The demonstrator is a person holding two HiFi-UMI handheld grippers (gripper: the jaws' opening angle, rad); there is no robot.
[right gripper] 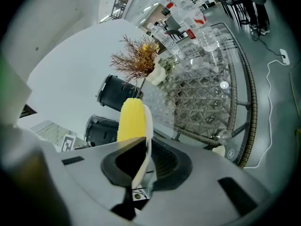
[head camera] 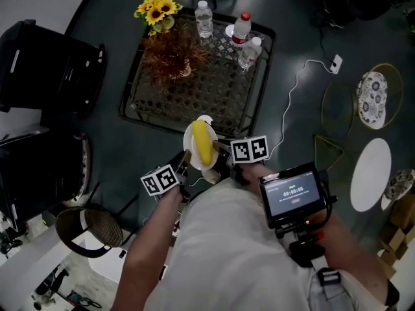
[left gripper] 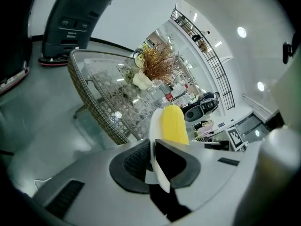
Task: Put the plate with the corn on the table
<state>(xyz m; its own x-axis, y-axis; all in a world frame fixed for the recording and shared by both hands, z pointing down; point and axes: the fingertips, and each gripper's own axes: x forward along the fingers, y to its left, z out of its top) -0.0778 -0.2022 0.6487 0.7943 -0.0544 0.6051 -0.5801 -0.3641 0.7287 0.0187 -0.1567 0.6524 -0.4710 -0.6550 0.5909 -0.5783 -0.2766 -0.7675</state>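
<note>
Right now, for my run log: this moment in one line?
left hand-held gripper: shut on plate; right hand-held gripper: shut on plate; corn: on plate; table: ahead

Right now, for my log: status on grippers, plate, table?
Left gripper, right gripper: shut on plate. Corn aboard, plate at table near edge, not down. Dried plant, water bottles farther back.

Dark grey floor (head camera: 117, 154), black armchairs (head camera: 48, 67) at left, a white oval tabletop (head camera: 370, 174) at right.
</note>
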